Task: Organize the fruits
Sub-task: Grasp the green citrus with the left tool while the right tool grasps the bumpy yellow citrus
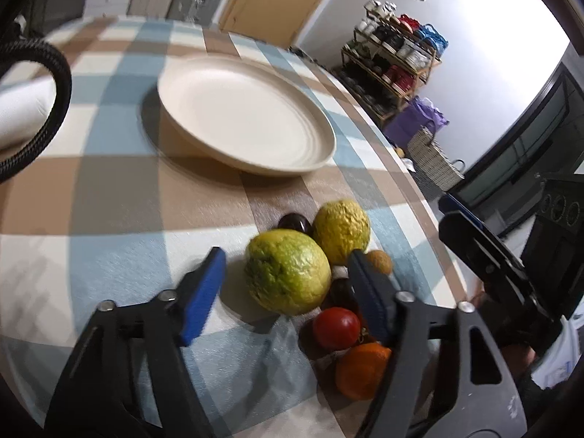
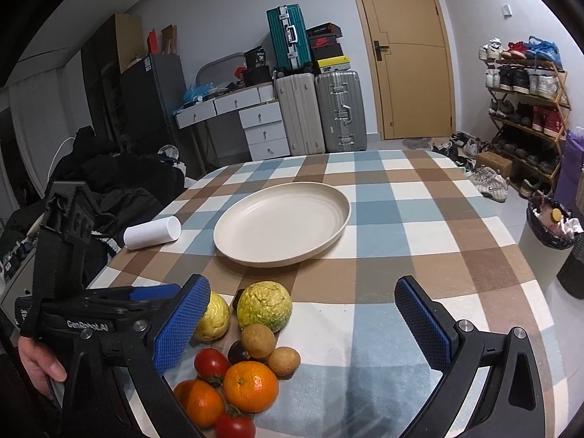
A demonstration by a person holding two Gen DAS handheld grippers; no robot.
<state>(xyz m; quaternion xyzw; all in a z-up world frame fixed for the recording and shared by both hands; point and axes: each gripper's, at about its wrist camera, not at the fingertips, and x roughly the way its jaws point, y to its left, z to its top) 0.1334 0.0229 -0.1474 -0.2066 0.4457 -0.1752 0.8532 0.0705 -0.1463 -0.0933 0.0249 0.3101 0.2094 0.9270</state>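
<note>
While the cream plate (image 2: 281, 224) sits bare at the middle of the checked tablecloth (image 2: 419, 219), all the fruit lies in a heap at the table's near edge, so by my judgement no sorting has begun.

Left gripper (image 1: 288, 281): jaws spread wide, holding nothing. They straddle the nearer yellow-green citrus (image 1: 286, 272) in the left wrist view, one blue pad to each side and neither touching the skin. The placement suggests this fruit is the intended first pick, being the largest and outermost of the heap.

Right gripper (image 2: 301, 325): jaws likewise spread wide and empty. It hovers over the near edge, the pile falling toward its left pad, apparently held in reserve.

Fruit inventory, right wrist view: second yellow-green citrus (image 2: 264, 306), two brown round fruits (image 2: 270, 352), a dark purple fruit (image 2: 239, 352), two oranges (image 2: 251, 387) and two tomatoes (image 2: 211, 363), all touching or just beside one another.

Other items: a white cylinder (image 2: 153, 233) lies on its side left of the plate, well apart from the fruit.

Risk noted: the rough citrus rests against its neighbours; closing off-centre could nudge the smaller fruit toward the table edge.
</note>
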